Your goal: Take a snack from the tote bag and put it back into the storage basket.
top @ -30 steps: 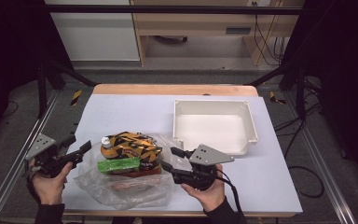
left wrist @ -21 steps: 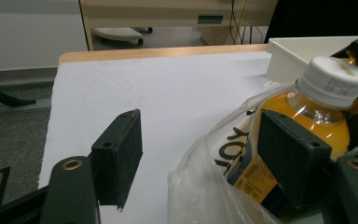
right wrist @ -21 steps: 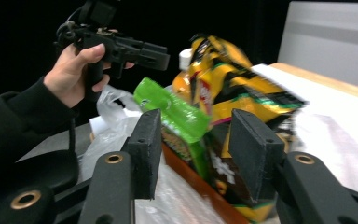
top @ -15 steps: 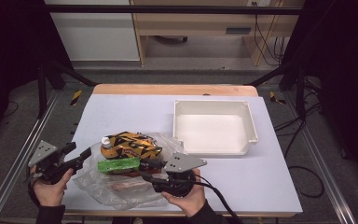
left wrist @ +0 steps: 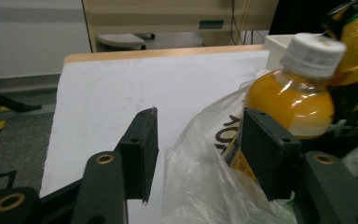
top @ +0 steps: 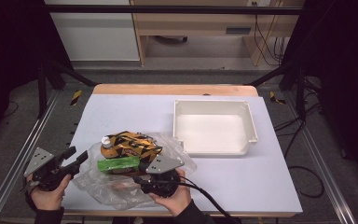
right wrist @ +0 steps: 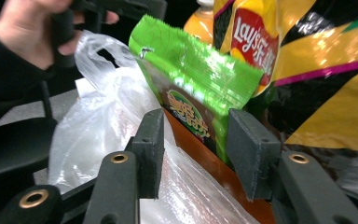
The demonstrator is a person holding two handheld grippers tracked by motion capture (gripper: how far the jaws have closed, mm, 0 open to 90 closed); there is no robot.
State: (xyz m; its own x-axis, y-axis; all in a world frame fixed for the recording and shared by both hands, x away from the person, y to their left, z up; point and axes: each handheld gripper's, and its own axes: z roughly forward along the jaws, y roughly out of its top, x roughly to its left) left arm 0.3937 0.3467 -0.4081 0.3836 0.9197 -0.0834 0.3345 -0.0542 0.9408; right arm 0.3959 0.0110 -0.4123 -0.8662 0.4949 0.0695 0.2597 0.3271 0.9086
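Broadly, the white table point(top: 121, 112) carries a white tray point(top: 213, 127) toward its far right, and near the front left a clear plastic bag point(top: 98, 182) lies spread under a heap of snacks. Largest in the heap is a yellow and black chip bag point(top: 130, 144); in the right gripper view its red badge reads "Lay's", followed by characters too blurred to read. Against its near side stands a green snack packet point(top: 119, 164), whose printed label in the right gripper view point(right wrist: 191, 88) is an orange-yellow script I cannot make out. At the heap's left end lies a bottle of orange drink point(top: 106, 145) with a white cap; the cap carries small print, too fine to read. Dark letters show on the plastic bag in the left gripper view point(left wrist: 205, 186), seemingly "YOY", cut off by folds.

From the left, the left gripper point(top: 74, 158) points at the heap. Its jaws have just been closing and stand half open, with the bag's edge between them; the right pad lies against the film near the bottle point(left wrist: 293, 98), the left pad is clear of it, so nothing is clamped.

Down at the front, the right gripper point(top: 137, 173) reaches into the heap, its tips hidden under its own grey plate. Its jaws have just been closing too; the green packet's lower edge sits between the pads, whether pinched I cannot tell.
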